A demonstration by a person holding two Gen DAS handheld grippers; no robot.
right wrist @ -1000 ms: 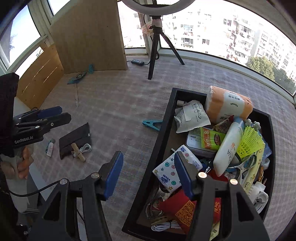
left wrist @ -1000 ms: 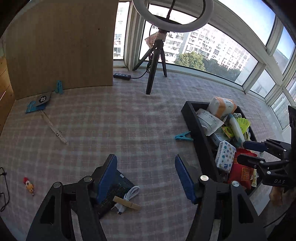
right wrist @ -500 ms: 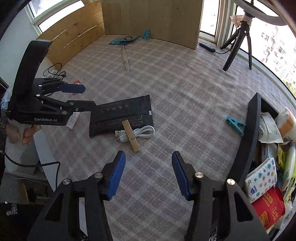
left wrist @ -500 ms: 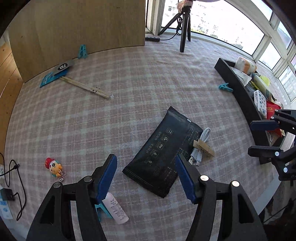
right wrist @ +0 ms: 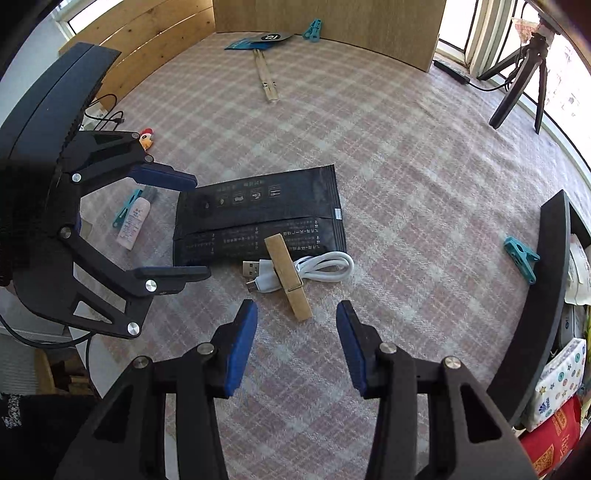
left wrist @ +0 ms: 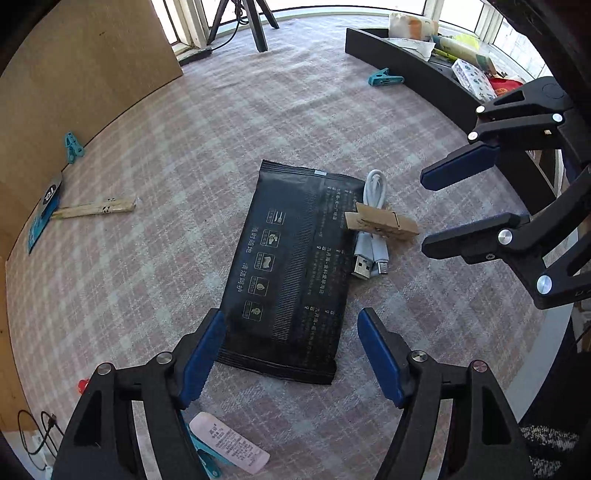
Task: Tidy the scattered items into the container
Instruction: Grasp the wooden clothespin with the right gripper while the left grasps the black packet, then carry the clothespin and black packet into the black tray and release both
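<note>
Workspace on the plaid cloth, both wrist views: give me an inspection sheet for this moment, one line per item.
Surface: plaid cloth, flat, mostly bare.
Job's things: black pouch lying flat; wooden clothespin clipped across white USB cable beside it; black container already crowded with packets.
Clutter: teal clip near the container wall; chopsticks; small pink tube with a teal clip under it; chicken toy; another teal clip by the board.
Grippers: left gripper opening, its fingers either side of the pouch's near end, not pressing; right gripper closing, nothing between, just short of the clothespin.
Cables: black lead at the edge.
Surroundings: wooden board, tripod, windows.
</note>
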